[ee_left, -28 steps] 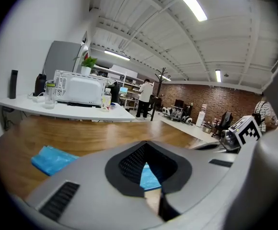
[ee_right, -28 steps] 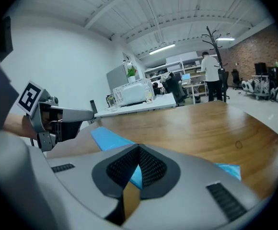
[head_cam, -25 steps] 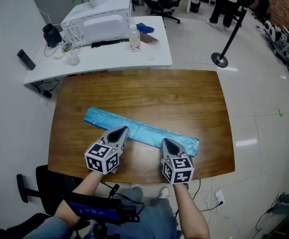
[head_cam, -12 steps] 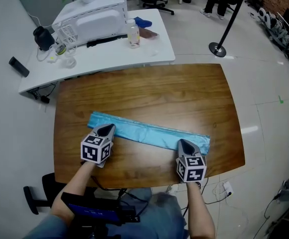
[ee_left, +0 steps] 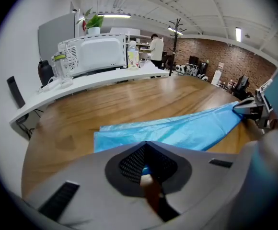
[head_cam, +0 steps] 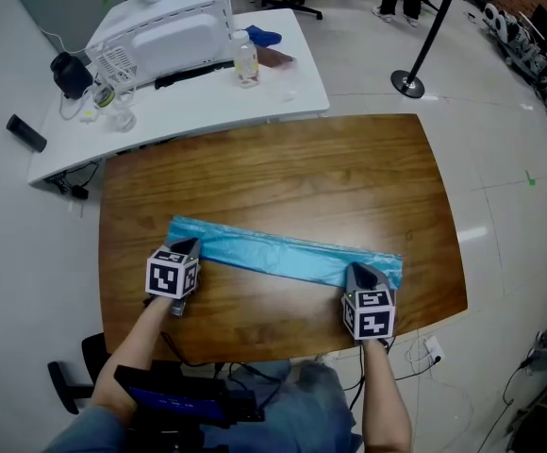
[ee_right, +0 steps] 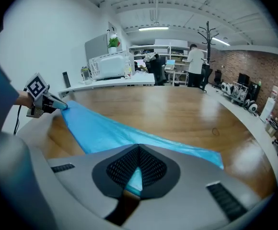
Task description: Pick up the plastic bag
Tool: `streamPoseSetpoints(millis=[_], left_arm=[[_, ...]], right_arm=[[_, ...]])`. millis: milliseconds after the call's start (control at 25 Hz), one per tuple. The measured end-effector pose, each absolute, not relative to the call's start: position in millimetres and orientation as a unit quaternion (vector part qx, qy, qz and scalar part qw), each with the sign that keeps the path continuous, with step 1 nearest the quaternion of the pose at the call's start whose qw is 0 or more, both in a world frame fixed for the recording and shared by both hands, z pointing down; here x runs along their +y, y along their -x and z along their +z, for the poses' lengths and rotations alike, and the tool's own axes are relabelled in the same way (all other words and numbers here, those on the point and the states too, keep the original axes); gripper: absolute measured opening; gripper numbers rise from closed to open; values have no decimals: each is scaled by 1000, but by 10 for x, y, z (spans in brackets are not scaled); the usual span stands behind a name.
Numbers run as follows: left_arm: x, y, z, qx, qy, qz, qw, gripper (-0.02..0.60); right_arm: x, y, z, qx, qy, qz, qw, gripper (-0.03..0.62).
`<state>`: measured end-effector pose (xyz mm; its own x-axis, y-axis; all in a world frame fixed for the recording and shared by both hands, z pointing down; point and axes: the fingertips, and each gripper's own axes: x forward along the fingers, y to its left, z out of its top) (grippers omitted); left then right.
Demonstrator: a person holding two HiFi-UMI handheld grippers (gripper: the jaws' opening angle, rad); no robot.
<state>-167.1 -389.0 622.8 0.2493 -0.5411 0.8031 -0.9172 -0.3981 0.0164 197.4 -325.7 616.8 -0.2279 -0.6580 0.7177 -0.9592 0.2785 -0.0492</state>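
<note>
from the head view, the blue plastic bag [head_cam: 283, 253] lies flattened in a long strip across the near part of the wooden desk [head_cam: 302, 163], its right end slanting a little closer to the person. the left hand-held gripper [head_cam: 187, 247] sits at the strip's left end and the right hand-held gripper [head_cam: 361, 274] at its right end, both angled down at the desk. in the left gripper view, the left hand-held gripper [ee_left: 146, 164] has its jaws drawn together with a sliver of blue between the pads, so it seems to pinch the edge of the plastic bag [ee_left: 177, 128], though little film shows there. in the right gripper view, the right hand-held gripper [ee_right: 137, 171] is clamped tight on a fold of the plastic bag [ee_right: 100, 128], which stretches across the desk [ee_right: 177, 109] to the tip of the left hand-held gripper [ee_right: 61, 105].
</note>
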Motion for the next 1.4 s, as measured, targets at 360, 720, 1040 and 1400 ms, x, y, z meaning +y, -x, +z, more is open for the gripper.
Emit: streamPoseSetpoints(millis=[360,720,1040,1400], left_arm=[[-3900,1676,6258,-490,-737,383,264,8],[-3700,1696,6255,-500,-726,385,272,6],[-3350,1729,6261,-519,-711,378,287,8],[-2909,1730,6259,-548,-689,357,311,6]], right_arm=[[-3210,-2002,6194,-735,-526,257,342,3],[-3184,-2008,6176,-746,-508,258,344,3],[-3111,-2006,6186,-764,-485,246,346,3],[-3043,-2011,6172,-787,-450,232,352,3]])
